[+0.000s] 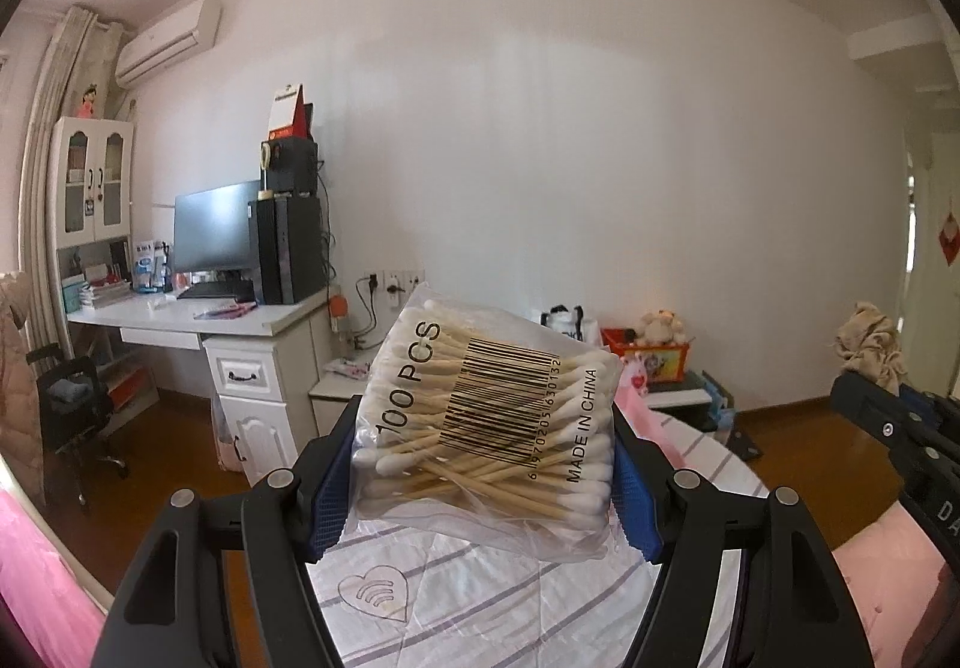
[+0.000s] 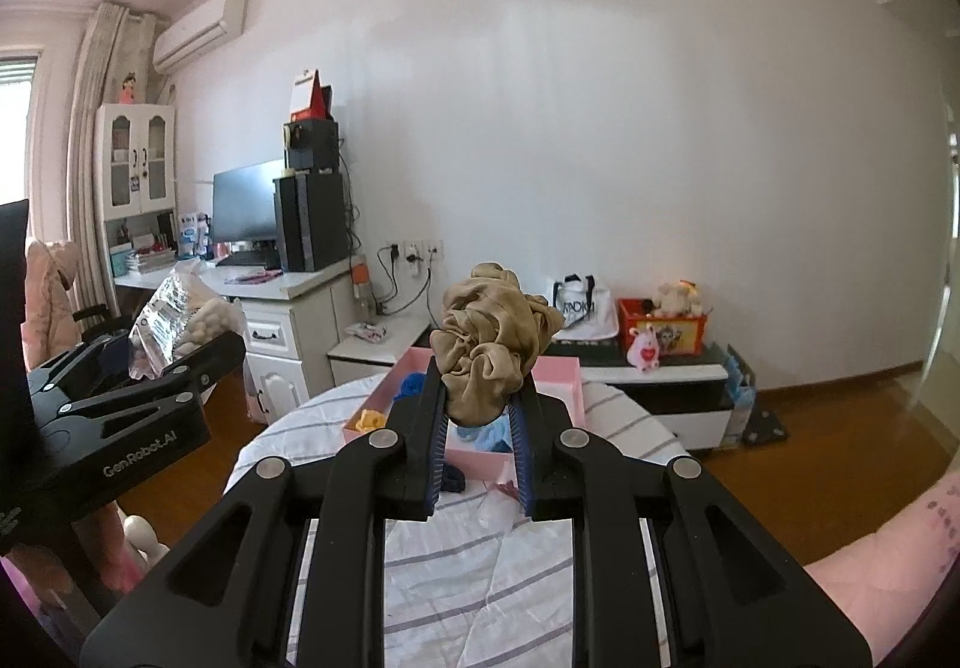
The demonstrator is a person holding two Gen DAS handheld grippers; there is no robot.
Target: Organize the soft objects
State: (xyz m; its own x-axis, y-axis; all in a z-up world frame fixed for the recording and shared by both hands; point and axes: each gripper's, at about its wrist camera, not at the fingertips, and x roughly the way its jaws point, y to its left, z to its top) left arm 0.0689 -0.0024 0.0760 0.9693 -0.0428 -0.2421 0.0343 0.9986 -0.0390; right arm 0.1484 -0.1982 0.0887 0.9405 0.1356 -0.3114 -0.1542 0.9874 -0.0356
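The left gripper (image 1: 483,464) is clamped across a clear plastic bag of cotton swabs (image 1: 489,416), its blue pads pressing the two opposite edges while the bag hangs in the air above the striped bedsheet (image 1: 480,596). The right gripper (image 2: 480,422) is closed on a bunched khaki fabric scrunchie (image 2: 489,344), raised over the pink box (image 2: 558,374) that sits on the same sheet. The chief risk, as judged from this grip, is slippage of the bag: the film is smooth and slack, the pads hold only its margins, and a quick swing or tilt could let the packet slide out or fold and drop. The scrunchie is pinched low on its bundle with most of its bulk above the fingers; its springy folds may work free on release and land outside the box. With both tools close together, a collision over the box is also possible. The bag is transparent and wrinkled, printed with a barcode, "100 PCS" and "MADE IN CHINA", and holds wooden-stemmed swabs with white tips lying roughly parallel. The scrunchie is matte, ruffled and soft. Blue and yellow soft items already lie inside the box.
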